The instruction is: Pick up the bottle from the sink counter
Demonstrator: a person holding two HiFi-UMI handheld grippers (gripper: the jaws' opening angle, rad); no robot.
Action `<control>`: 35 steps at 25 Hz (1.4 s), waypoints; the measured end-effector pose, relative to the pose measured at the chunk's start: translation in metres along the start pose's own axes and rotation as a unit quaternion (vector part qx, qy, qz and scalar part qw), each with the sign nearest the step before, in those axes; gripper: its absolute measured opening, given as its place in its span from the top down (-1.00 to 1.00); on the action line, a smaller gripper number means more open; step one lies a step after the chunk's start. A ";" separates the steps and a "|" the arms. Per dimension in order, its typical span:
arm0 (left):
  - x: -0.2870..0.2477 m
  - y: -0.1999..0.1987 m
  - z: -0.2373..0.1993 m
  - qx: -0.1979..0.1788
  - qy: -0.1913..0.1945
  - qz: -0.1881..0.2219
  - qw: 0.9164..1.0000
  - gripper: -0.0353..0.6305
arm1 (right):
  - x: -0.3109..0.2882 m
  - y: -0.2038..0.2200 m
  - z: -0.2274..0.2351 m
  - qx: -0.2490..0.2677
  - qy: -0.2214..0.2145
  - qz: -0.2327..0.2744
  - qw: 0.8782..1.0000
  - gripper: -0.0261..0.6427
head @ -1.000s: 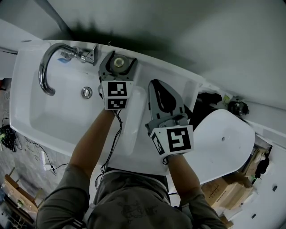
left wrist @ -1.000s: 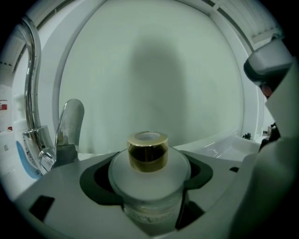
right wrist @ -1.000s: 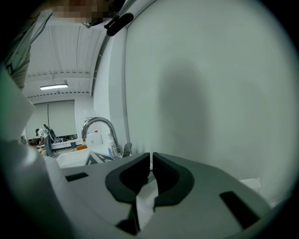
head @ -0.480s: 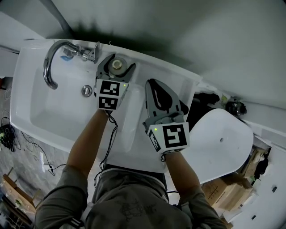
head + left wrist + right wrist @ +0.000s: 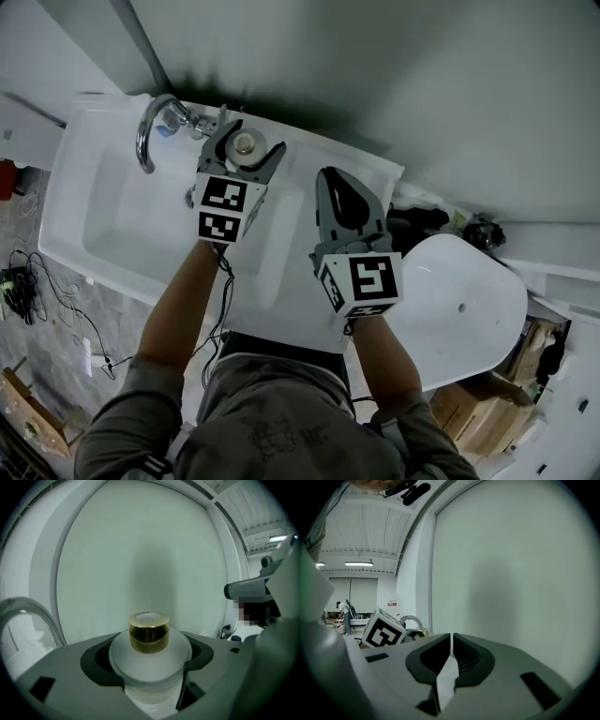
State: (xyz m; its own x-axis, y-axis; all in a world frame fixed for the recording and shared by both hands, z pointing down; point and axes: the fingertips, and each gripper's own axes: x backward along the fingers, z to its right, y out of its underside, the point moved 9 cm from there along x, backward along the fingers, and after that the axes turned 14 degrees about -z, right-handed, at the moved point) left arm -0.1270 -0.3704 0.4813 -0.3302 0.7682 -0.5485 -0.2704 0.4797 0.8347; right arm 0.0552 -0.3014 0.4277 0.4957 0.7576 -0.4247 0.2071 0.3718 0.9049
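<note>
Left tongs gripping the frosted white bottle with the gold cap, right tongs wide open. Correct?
No: the right tongs are shut, jaws together on nothing, per the right gripper view. The left tongs do grip the frosted white bottle with the gold cap.

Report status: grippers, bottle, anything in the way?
Left gripper jaws shut on bottle. Right gripper jaws together, empty, over the sink counter. Faucet close beside left gripper; cannot tell if bottle is off the counter.

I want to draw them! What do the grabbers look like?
The left hand-held gripper and right hand-held gripper: grey, black jaw pads, each with a white cube of black square markers. A black cable trails from the left. Short grey sleeves.
</note>
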 end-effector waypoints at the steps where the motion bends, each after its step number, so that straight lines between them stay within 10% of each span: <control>1: 0.010 -0.006 0.002 -0.003 -0.001 0.004 1.000 -0.10 | 0.007 -0.005 0.000 0.003 0.000 0.004 1.000 0.81; 18: 0.180 -0.091 0.037 -0.036 0.011 0.072 0.997 -0.10 | 0.144 -0.093 -0.014 0.037 -0.021 0.081 0.996 0.81; 35: 0.269 -0.078 0.097 -0.053 0.022 0.102 0.993 -0.10 | 0.244 -0.096 -0.031 0.062 -0.075 0.120 0.988 0.81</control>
State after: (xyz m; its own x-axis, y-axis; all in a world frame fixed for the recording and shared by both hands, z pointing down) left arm -0.1074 -0.1598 0.2734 -0.4263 0.8247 -0.3717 -0.2867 0.2666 0.9202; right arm 0.1298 -0.1362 0.2361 0.6607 0.7241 -0.1978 0.1654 0.1166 0.9793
